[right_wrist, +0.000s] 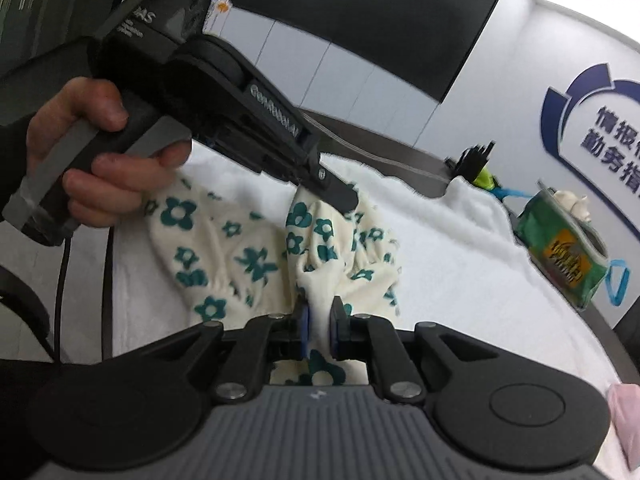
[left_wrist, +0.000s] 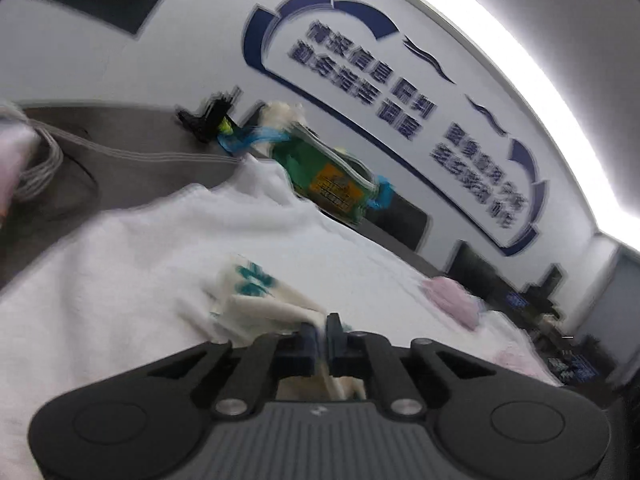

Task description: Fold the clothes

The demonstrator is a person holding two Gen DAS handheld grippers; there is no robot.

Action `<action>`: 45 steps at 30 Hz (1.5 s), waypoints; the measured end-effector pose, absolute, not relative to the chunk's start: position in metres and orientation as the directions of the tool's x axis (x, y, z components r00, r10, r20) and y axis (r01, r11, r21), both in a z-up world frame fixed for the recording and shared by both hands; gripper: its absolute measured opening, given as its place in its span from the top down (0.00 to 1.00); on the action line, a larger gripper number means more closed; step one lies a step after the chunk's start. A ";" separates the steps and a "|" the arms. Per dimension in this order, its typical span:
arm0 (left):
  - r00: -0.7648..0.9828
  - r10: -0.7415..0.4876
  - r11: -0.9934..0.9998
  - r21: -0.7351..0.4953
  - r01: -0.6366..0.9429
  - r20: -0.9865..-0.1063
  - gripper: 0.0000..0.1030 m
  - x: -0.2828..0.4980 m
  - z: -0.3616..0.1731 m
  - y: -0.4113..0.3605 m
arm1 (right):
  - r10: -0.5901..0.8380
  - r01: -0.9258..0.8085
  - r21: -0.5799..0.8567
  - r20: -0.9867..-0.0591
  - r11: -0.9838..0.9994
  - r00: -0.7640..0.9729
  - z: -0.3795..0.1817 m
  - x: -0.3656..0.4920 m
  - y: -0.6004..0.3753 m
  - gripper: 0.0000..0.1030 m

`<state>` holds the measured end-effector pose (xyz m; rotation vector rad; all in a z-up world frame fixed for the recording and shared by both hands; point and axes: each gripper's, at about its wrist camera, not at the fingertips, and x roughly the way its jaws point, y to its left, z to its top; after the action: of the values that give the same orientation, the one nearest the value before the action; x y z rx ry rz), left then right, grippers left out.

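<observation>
On my left, the left gripper (right_wrist: 340, 196) is pinched down on one edge of the flowered garment (right_wrist: 240, 248), and my right gripper (right_wrist: 318, 320) is clamped on the nearer edge, so the cloth hangs bunched between them just above the white towel (right_wrist: 460, 248). Cream fabric, teal flowers, pretty crumpled. Both grips look equally close.

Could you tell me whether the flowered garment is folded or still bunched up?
Bunched up: the flowered garment hangs crumpled between the left gripper and right gripper.
</observation>
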<state>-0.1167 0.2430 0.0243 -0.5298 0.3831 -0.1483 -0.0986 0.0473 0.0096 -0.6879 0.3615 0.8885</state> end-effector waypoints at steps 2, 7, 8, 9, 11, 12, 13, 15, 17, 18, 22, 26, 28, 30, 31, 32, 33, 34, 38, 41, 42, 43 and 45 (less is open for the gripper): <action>0.934 -0.148 0.874 -0.485 -0.030 -0.325 0.87 -0.127 0.027 0.247 | 0.583 -0.810 -0.393 -0.563 0.435 0.586 0.008 -0.098 0.048 0.89; 0.936 -0.107 0.887 -0.458 -0.062 -0.335 0.78 -0.137 0.039 0.252 | 0.583 -0.813 -0.398 -0.567 0.424 0.582 0.009 -0.100 0.049 0.85; 0.936 -0.106 0.889 -0.454 -0.063 -0.336 0.74 -0.139 0.042 0.253 | 0.586 -0.815 -0.394 -0.568 0.424 0.579 0.012 -0.100 0.048 0.84; 0.935 -0.104 0.890 -0.451 -0.064 -0.338 0.71 -0.141 0.044 0.254 | 0.588 -0.817 -0.389 -0.568 0.425 0.576 0.014 -0.100 0.048 0.82; 0.934 -0.101 0.893 -0.445 -0.066 -0.342 0.65 -0.144 0.049 0.256 | 0.593 -0.821 -0.380 -0.568 0.426 0.570 0.019 -0.099 0.047 0.78; 0.934 -0.100 0.895 -0.441 -0.067 -0.344 0.58 -0.145 0.052 0.257 | 0.606 -0.826 -0.361 -0.562 0.433 0.563 0.025 -0.098 0.044 0.76; 0.933 -0.099 0.896 -0.438 -0.067 -0.345 0.56 -0.147 0.055 0.258 | 0.621 -0.831 -0.339 -0.554 0.441 0.555 0.031 -0.098 0.041 0.75; 0.923 -0.106 0.903 -0.425 -0.067 -0.370 0.59 -0.140 0.056 0.254 | 0.650 -0.841 -0.289 -0.537 0.457 0.538 0.042 -0.097 0.035 0.75; 0.912 -0.122 0.918 -0.394 -0.046 -0.391 0.60 -0.131 0.054 0.244 | 0.673 -0.847 -0.228 -0.523 0.480 0.522 0.048 -0.091 0.032 0.75; 0.910 -0.115 0.928 -0.371 -0.045 -0.398 0.66 -0.130 0.053 0.238 | 0.685 -0.849 -0.197 -0.516 0.490 0.515 0.051 -0.088 0.031 0.75; 0.914 -0.078 0.957 -0.287 -0.043 -0.398 0.83 -0.127 0.052 0.216 | 0.656 -0.830 -0.175 -0.536 0.530 0.531 0.044 -0.075 0.042 0.86; 0.918 -0.083 0.973 -0.229 -0.009 -0.388 0.82 -0.127 0.050 0.197 | 0.627 -0.849 -0.217 -0.592 0.481 0.506 0.025 -0.081 0.059 0.89; 0.908 -0.109 0.979 -0.201 0.027 -0.405 0.81 -0.124 0.046 0.187 | 0.614 -0.846 -0.250 -0.595 0.471 0.519 0.020 -0.086 0.062 0.89; 0.897 -0.133 0.983 -0.174 0.064 -0.422 0.81 -0.121 0.042 0.177 | 0.627 -0.849 -0.231 -0.588 0.475 0.511 0.025 -0.087 0.057 0.87; 0.891 -0.145 0.983 -0.161 0.083 -0.430 0.81 -0.119 0.040 0.171 | 0.638 -0.853 -0.214 -0.583 0.477 0.503 0.029 -0.089 0.050 0.87; 0.885 -0.152 0.984 -0.147 0.096 -0.441 0.81 -0.118 0.037 0.167 | 0.643 -0.853 -0.205 -0.580 0.480 0.501 0.033 -0.091 0.043 0.87; 0.879 -0.137 0.987 -0.133 0.085 -0.457 0.81 -0.118 0.030 0.167 | 0.635 -0.844 -0.207 -0.577 0.495 0.514 0.037 -0.094 0.034 0.87; 0.874 -0.124 0.990 -0.120 0.075 -0.470 0.81 -0.119 0.023 0.166 | 0.625 -0.832 -0.211 -0.573 0.512 0.530 0.040 -0.097 0.024 0.87; 0.878 -0.103 0.993 -0.101 0.062 -0.468 0.79 -0.125 0.008 0.167 | 0.506 -0.699 -0.195 -0.562 0.688 0.655 0.045 -0.095 -0.028 0.87; 0.878 -0.090 0.995 -0.087 0.055 -0.470 0.79 -0.126 0.007 0.165 | 0.364 -0.524 -0.147 -0.565 0.839 0.741 0.040 -0.083 -0.072 0.87; 0.878 -0.085 0.995 -0.083 0.052 -0.471 0.79 -0.126 0.007 0.164 | 0.312 -0.460 -0.127 -0.575 0.879 0.756 0.035 -0.081 -0.086 0.88; 0.879 -0.080 0.996 -0.077 0.050 -0.471 0.79 -0.126 0.008 0.163 | 0.275 -0.413 -0.116 -0.582 0.903 0.765 0.030 -0.080 -0.097 0.87; 0.880 -0.071 0.997 -0.065 0.046 -0.470 0.79 -0.125 0.008 0.161 | 0.214 -0.344 -0.123 -0.581 0.931 0.785 0.019 -0.084 -0.110 0.87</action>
<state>-0.1254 0.1612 0.0083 -0.0522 0.4919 -0.0610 -0.0839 -0.1097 0.0187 -0.2279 0.5960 0.3035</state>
